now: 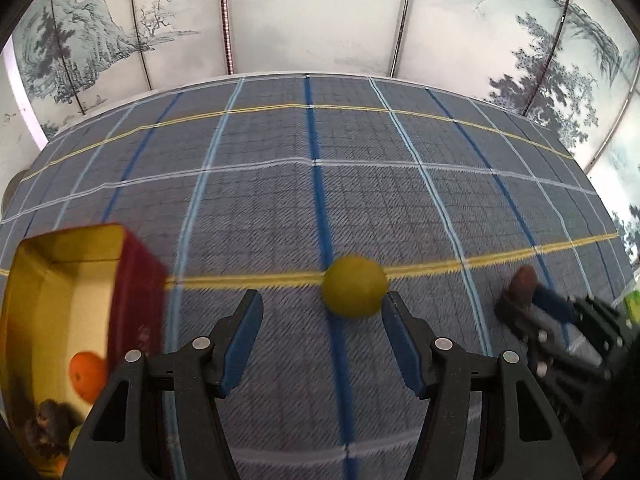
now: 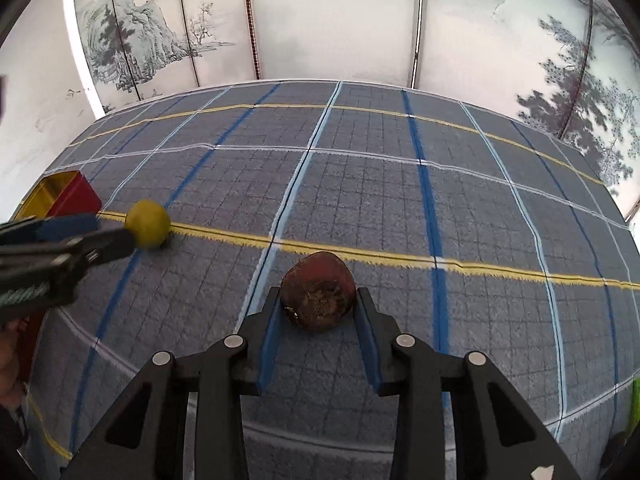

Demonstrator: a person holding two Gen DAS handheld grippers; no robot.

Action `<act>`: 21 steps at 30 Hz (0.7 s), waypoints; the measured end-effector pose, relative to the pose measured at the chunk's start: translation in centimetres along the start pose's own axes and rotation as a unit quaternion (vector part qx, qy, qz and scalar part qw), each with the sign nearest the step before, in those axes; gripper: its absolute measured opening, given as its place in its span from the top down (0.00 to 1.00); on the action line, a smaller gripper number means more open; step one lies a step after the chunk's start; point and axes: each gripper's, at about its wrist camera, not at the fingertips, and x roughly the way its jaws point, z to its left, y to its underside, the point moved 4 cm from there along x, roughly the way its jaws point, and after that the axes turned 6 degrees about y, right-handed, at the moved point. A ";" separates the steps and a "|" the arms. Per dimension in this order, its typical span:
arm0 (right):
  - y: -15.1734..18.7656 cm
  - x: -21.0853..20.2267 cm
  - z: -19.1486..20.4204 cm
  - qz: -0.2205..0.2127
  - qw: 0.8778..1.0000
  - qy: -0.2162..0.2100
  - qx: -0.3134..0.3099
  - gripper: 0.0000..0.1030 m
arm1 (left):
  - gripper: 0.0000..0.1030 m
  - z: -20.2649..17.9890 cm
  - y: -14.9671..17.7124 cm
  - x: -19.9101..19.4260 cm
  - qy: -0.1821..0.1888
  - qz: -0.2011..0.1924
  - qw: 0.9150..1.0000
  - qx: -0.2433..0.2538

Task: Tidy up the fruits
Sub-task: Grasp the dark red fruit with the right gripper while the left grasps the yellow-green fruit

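Left wrist view – left gripper [image 1: 322, 308]: we are holding its blue-padded jaws spread wide, gripping nothing.
Left wrist view – round yellow-green fruit [image 1: 355, 286]: it is resting on the grey checked tablecloth [image 1: 260, 200], on a yellow stripe, just ahead of the right fingertip [image 1: 394, 304].
Left wrist view – red-sided tin box with a gold interior [image 1: 60, 292]: it is standing at the left; a round orange fruit [image 1: 88, 376] and darker blurred items are lying inside.
Left wrist view – right gripper [image 1: 524, 292]: it is showing at the far right, clamped around a dark reddish-brown fruit [image 1: 524, 278].

Right wrist view – right gripper [image 2: 318, 300]: we are pinching the reddish-brown fruit [image 2: 318, 292] between both blue pads; whether it is touching the tablecloth [image 2: 400, 208] we cannot tell.
Right wrist view – left gripper [image 2: 116, 232]: it is reaching in from the left, one fingertip beside the yellow-green fruit [image 2: 148, 223].
Right wrist view – tin box [image 2: 68, 196]: it is sitting at the far left, behind that gripper.
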 end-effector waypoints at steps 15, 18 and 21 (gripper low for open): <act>-0.1 0.2 0.3 -0.003 1.000 0.003 -0.008 0.66 | 0.64 -0.7 0.3 1.9 -0.014 0.016 1.000 0.014; -0.2 0.2 0.3 -0.003 1.000 0.006 -0.010 0.66 | 0.64 -0.7 1.3 1.0 -0.016 0.017 1.000 0.014; -0.2 0.3 0.3 -0.003 1.000 0.007 -0.010 0.66 | 0.64 -0.4 2.4 -0.3 -0.018 0.019 1.000 0.012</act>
